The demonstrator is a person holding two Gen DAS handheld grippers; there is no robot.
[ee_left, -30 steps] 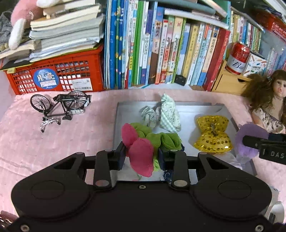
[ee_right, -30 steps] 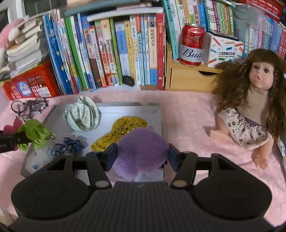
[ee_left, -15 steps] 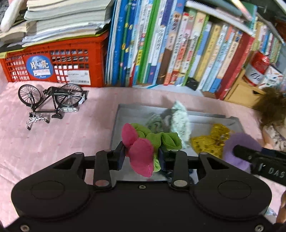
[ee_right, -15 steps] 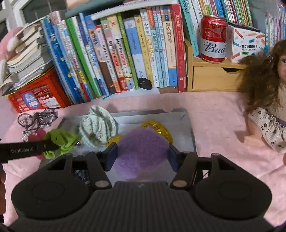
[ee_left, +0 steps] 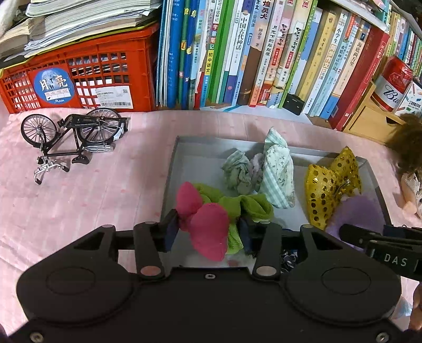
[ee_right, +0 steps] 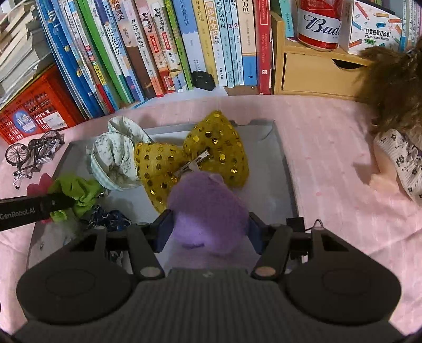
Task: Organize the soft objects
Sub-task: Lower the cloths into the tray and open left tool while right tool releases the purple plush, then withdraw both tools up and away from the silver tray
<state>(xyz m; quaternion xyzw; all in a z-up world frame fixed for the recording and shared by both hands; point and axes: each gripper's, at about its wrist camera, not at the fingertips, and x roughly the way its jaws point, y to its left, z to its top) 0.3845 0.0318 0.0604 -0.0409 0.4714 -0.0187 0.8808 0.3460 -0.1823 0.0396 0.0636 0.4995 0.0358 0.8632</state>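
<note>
My left gripper [ee_left: 208,229] is shut on a pink and green fabric flower [ee_left: 208,224] and holds it over the near left part of a grey tray [ee_left: 190,158]. My right gripper [ee_right: 208,227] is shut on a purple plush piece [ee_right: 208,208] over the tray's near right part [ee_right: 284,168]. In the tray lie a pale green checked bow [ee_left: 277,176], a gold sequinned bow [ee_left: 327,190] and a dark blue fabric piece [ee_right: 108,219]. The purple plush [ee_left: 356,211] and the flower [ee_right: 76,192] each show in the other wrist view.
A row of upright books [ee_left: 263,52] stands behind the tray. A red crate [ee_left: 79,79] of papers and a toy bicycle [ee_left: 71,137] are at the back left. A wooden drawer box [ee_right: 316,71] with a red can [ee_right: 319,23] and a doll [ee_right: 395,126] are on the right. A pink cloth [ee_left: 92,198] covers the table.
Both grippers have moved forward and down toward the tray with their objects still held. The purple plush now sits close against the gold bow.
</note>
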